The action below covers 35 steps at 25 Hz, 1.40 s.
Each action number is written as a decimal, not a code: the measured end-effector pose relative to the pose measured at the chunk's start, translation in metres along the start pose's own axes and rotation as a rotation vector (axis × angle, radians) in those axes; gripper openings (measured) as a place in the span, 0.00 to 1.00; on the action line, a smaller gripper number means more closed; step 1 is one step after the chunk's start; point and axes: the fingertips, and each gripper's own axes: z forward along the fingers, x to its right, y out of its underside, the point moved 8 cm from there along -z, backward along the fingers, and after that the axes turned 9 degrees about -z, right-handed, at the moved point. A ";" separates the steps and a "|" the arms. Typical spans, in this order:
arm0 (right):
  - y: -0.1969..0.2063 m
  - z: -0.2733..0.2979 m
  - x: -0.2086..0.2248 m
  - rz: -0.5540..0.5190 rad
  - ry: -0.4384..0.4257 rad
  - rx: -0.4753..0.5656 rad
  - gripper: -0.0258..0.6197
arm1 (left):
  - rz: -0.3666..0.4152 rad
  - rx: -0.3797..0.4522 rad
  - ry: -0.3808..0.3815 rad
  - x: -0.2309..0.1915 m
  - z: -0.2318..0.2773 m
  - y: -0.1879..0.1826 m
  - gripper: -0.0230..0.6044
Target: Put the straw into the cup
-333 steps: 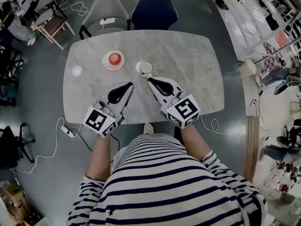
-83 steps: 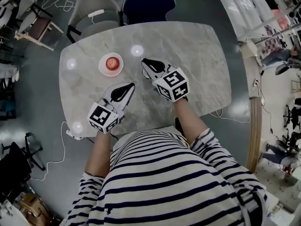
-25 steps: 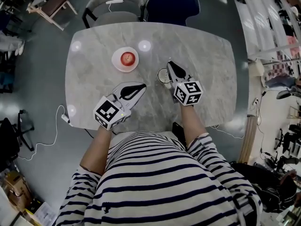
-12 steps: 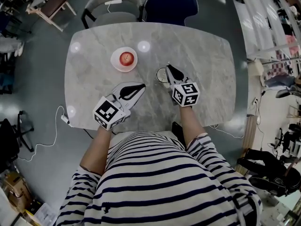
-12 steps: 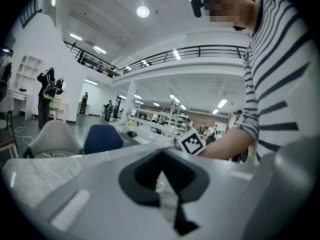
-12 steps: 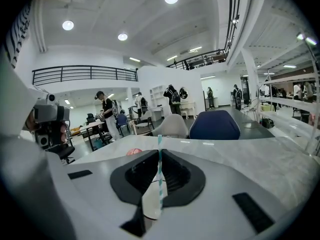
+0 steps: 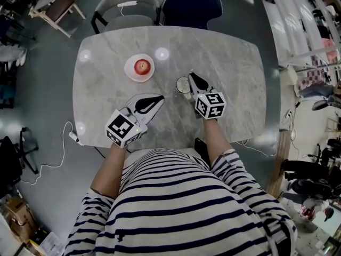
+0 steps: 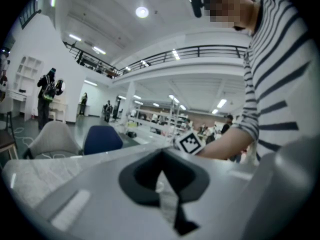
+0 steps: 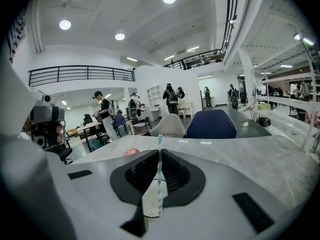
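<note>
As the right gripper view shows it, the straw (image 9: 160, 171) is a thin tube with teal and white spiral stripes. It stands upright, and I have it pinched between the jaws of the right gripper (image 9: 159, 154). Its lower part runs down across the cup (image 9: 148, 200), a small, pale, smooth-walled round thing right under the jaws. I can't tell whether the tip is inside it or just in front.

The head view adds what that view lacks: the cup's round rim seen from above, just beside the right jaw tips, a bit right of table centre. The straw is too thin to pick out there.

Left gripper (image 7: 159, 96): jaws pressed together with nothing in them, over the near left of the table and apart from the cup. Its own view shows the right gripper's marker cube and a forearm (image 8: 225, 141), which the right gripper view does not.

The table (image 7: 229, 63) is grey-white veined marble with rounded corners, glossy with lamp glare. Far left of the cup sits a white round plate (image 7: 130, 71) with a red round thing (image 7: 141, 66) on it. The right gripper view shows only the red top. Past the far edge are a grey shell chair (image 7: 123, 16) and a navy chair (image 7: 193, 4).
</note>
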 end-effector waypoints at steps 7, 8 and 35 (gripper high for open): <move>0.004 -0.009 0.011 0.043 0.039 0.002 0.08 | 0.003 0.001 0.004 0.002 0.001 0.000 0.05; 0.005 -0.011 0.012 0.046 0.045 0.002 0.08 | 0.004 0.001 0.007 0.003 0.002 0.000 0.05; 0.019 -0.043 0.019 0.096 0.038 -0.011 0.08 | 0.027 -0.008 0.046 0.024 0.011 0.000 0.05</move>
